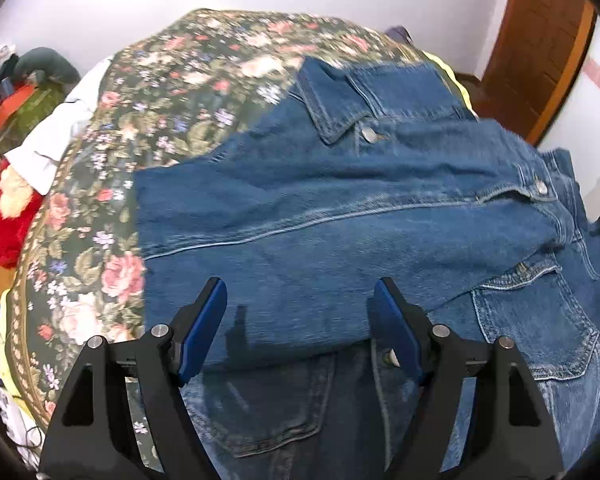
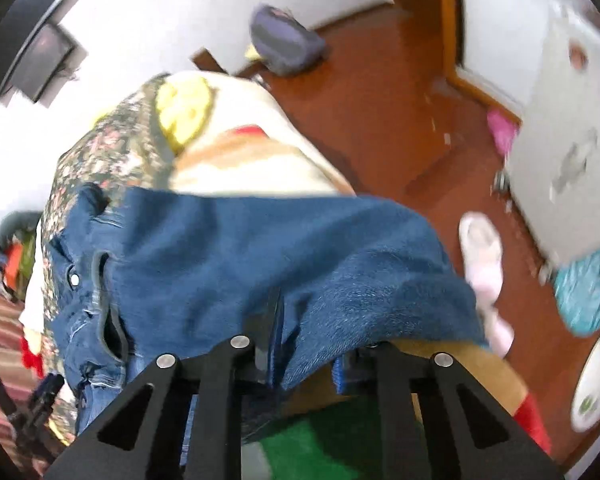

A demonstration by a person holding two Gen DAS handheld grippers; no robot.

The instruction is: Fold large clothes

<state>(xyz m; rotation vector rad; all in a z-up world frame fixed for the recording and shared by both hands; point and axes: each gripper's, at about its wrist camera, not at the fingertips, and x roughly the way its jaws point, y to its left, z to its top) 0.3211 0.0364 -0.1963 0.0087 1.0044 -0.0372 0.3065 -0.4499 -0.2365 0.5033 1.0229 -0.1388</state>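
A blue denim jacket (image 1: pixel 340 216) lies on a bed with a floral cover (image 1: pixel 172 92), collar at the far side, one sleeve folded across its front. My left gripper (image 1: pixel 298 320) is open just above the jacket's near part, its blue pads (image 1: pixel 204 328) apart and holding nothing. In the right wrist view my right gripper (image 2: pixel 274 332) is shut on a fold of the denim jacket (image 2: pixel 260 248), which drapes over the fingers and hides most of them. The lifted cloth hangs past the bed's edge.
Red and white cloth (image 1: pixel 16 200) and clutter lie at the bed's left edge. Right of the bed is a wooden floor (image 2: pixel 380 120) with slippers (image 2: pixel 484 260), a purple bag (image 2: pixel 284 40), a white cabinet (image 2: pixel 572 144) and a wooden door (image 1: pixel 540 40).
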